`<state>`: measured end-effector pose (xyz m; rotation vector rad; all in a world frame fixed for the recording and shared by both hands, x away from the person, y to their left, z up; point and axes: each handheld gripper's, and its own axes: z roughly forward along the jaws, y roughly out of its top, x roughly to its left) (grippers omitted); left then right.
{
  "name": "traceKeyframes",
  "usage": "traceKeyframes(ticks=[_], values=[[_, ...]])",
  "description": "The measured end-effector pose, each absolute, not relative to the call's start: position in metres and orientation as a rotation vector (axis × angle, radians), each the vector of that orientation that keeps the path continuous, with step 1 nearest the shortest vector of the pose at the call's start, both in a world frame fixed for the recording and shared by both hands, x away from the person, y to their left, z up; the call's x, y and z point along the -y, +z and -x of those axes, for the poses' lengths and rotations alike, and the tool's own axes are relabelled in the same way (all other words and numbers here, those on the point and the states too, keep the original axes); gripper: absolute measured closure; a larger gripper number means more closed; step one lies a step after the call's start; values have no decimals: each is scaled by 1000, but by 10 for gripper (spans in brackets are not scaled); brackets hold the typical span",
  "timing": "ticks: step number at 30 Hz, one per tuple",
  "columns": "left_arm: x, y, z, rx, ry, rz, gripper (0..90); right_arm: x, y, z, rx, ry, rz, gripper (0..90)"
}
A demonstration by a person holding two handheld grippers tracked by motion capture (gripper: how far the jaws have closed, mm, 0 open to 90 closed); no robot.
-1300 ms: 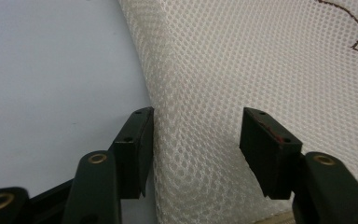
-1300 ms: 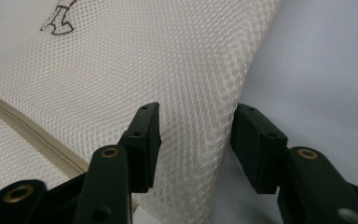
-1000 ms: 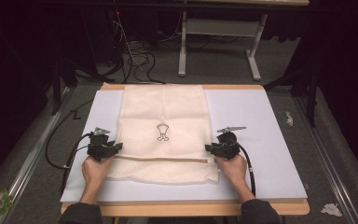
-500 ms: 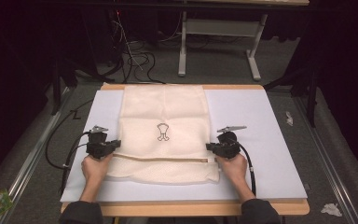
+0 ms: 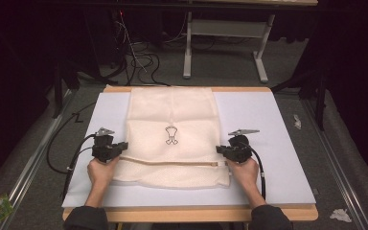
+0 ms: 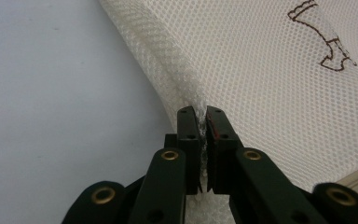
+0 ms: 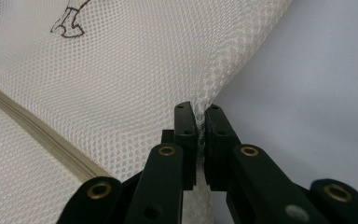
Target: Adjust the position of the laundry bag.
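A cream mesh bag [image 5: 172, 139] is laid flat on the white board [image 5: 268, 124] that covers the table, reaching from the far edge to a little short of the near edge, midway between the left and right edges; a small dark emblem [image 5: 171, 135] is drawn near its middle, but what it depicts cannot be made out from the high view, and in the left gripper view it [image 6: 328, 35] is cut off by the frame.

The left gripper [image 5: 118, 152] is held at the bag's left edge, and in its own view [image 6: 204, 140] its jaws, which have just been closing, are seen pressed together on a fold of the mesh [image 6: 261, 60]; the pinched strip is largely hidden between the black pads. The right gripper [image 5: 220, 152] is set at the bag's right edge, and in its own view [image 7: 200, 140] the jaws, likewise just closed, are clamped on the netted hem [image 7: 144, 70]; how much cloth is taken cannot be told.

A pale zipper band [image 5: 172, 163] is seen running across the bag between the two grippers; in the right gripper view it [image 7: 42, 128] is partly covered by the gripper's arm. The person's hands [image 5: 103, 172] are partly hidden under the gripper bodies, and the sleeves are cut off at the bottom of the high view. The floor beyond the far edge is dark, and the cables [image 5: 139, 57] there are hard to follow.
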<state>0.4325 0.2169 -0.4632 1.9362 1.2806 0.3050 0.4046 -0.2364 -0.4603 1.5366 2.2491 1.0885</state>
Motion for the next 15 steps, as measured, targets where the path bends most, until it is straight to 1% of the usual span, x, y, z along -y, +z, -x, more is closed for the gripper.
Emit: traceKeyframes(ticks=[15], values=[[-195,-455,-432,-1214,296,-1930,860,257,-462,-401,-2206,1104,-1566,867]])
